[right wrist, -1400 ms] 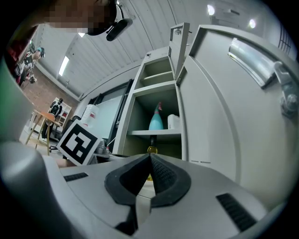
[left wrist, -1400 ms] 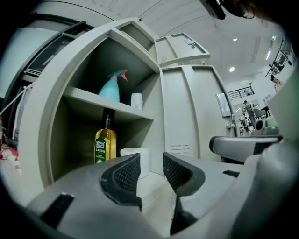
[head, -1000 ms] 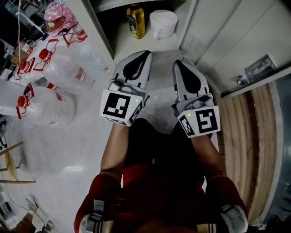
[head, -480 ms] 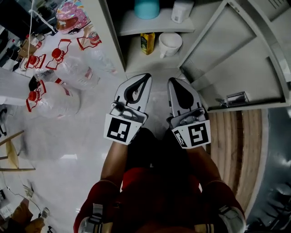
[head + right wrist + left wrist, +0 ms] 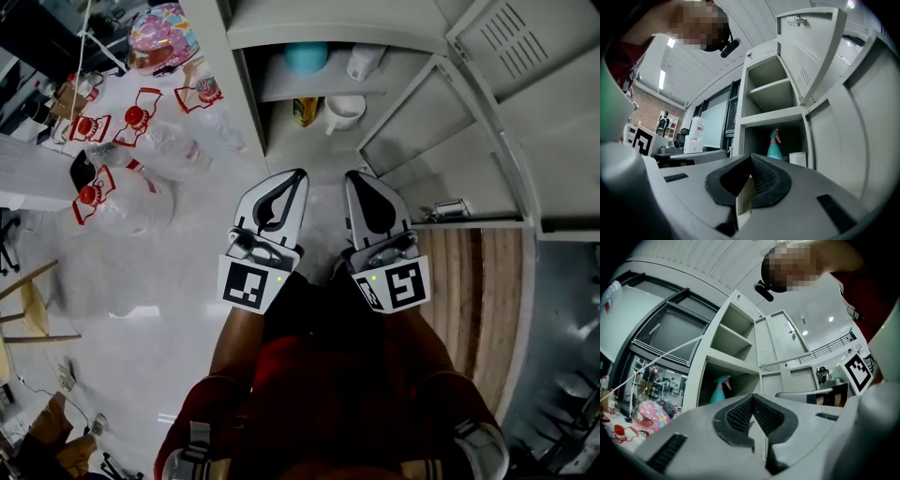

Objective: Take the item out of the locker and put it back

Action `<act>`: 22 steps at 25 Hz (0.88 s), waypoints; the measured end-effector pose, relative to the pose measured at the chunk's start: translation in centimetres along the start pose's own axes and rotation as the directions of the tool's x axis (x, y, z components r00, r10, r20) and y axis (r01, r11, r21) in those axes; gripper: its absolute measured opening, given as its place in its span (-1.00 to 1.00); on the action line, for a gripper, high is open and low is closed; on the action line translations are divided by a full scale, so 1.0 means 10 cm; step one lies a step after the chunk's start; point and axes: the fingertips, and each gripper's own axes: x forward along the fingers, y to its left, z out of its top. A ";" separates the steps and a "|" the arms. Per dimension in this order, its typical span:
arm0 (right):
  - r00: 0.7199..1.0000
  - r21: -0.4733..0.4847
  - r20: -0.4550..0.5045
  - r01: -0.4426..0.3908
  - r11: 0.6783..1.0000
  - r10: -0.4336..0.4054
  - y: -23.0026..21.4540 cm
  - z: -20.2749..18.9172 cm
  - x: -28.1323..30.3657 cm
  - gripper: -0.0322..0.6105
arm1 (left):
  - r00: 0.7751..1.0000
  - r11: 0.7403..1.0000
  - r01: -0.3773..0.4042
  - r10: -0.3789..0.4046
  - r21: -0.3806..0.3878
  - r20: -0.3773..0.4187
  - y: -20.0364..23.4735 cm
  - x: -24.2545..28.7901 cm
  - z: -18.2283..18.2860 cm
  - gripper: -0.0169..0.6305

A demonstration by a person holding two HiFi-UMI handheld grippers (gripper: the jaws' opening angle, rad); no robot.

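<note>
Open locker [image 5: 246,84], items shelved, nothing in hand.
The left gripper [image 5: 296,178] has its jaws together and empty; the right gripper [image 5: 352,178] is likewise closed on nothing. A teal spray bottle [image 5: 774,145] stands on a shelf, a white container [image 5: 798,159], possibly a paper roll, just right; the door [image 5: 487,112] is open.

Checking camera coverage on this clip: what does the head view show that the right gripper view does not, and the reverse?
Only the head view: the yellow bottle and white mug on the lower shelf, the clear water jugs on the floor, and the wooden floor strip.

Only the right gripper view: the bare upper compartments and a ceiling light.

Both: the open locker door, the teal spray bottle with a white container beside it, and the right gripper, its fingers shut on nothing.
</note>
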 end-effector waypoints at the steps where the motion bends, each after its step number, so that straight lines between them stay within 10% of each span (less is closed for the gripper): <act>1: 1.000 0.000 0.001 -0.004 1.000 0.004 0.01 0.09 0.01 -0.90 | 1.000 1.000 -0.001 0.001 -0.001 -0.003 0.00 0.00 0.08 -0.93; 22: 1.000 0.027 -0.001 -0.024 0.999 0.024 0.48 2.06 -0.16 -0.90 | 0.998 1.000 0.007 -0.006 0.017 -0.057 -0.25 -0.22 2.06 -0.93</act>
